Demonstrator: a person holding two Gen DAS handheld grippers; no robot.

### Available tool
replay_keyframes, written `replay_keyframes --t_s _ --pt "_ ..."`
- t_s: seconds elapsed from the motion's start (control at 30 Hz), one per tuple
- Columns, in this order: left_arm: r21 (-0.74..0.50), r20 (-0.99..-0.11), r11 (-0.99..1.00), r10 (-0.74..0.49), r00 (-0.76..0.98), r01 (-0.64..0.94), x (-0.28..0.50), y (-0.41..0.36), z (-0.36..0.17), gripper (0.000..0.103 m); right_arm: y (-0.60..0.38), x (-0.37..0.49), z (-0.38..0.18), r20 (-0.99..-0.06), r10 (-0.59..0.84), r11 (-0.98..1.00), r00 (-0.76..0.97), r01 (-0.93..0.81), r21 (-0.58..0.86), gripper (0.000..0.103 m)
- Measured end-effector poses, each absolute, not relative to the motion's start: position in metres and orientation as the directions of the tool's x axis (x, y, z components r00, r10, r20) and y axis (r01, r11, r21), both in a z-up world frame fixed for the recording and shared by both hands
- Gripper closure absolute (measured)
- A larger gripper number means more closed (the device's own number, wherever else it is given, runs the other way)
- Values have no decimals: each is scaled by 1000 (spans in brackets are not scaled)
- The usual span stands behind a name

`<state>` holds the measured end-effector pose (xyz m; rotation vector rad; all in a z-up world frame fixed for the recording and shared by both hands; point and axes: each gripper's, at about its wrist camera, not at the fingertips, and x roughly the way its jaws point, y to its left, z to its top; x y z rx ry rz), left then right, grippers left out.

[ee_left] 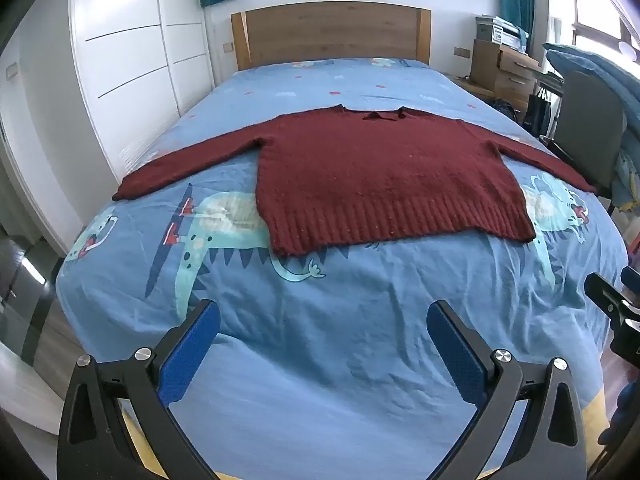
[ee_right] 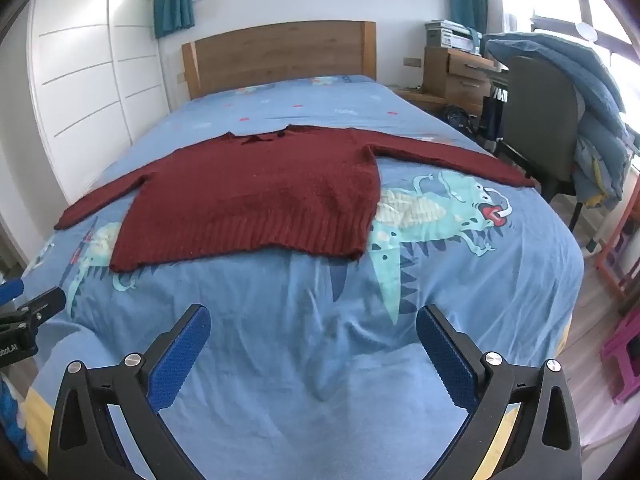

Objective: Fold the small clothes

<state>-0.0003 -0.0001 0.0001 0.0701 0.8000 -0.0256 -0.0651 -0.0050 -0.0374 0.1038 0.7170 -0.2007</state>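
1. left gripper hovers over the foot edge of the bed, its blue pads spread wide, gripping nothing.
2. red sweater lies flat mid-bed, well apart from both grippers; collar points to the headboard, ribbed hem to the foot edge, sleeves stretched across, reaching both side edges.
3. right gripper, likewise held over the foot edge, has its pads wide apart and empty.
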Motion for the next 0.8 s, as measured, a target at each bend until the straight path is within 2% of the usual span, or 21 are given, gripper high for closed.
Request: replay_keyframes --t_s 0.8 --pt "30 -717 998 -20 697 60 -2 -7 -2 1 -7 -66 -37 -658 -149 975 738 221 27 0"
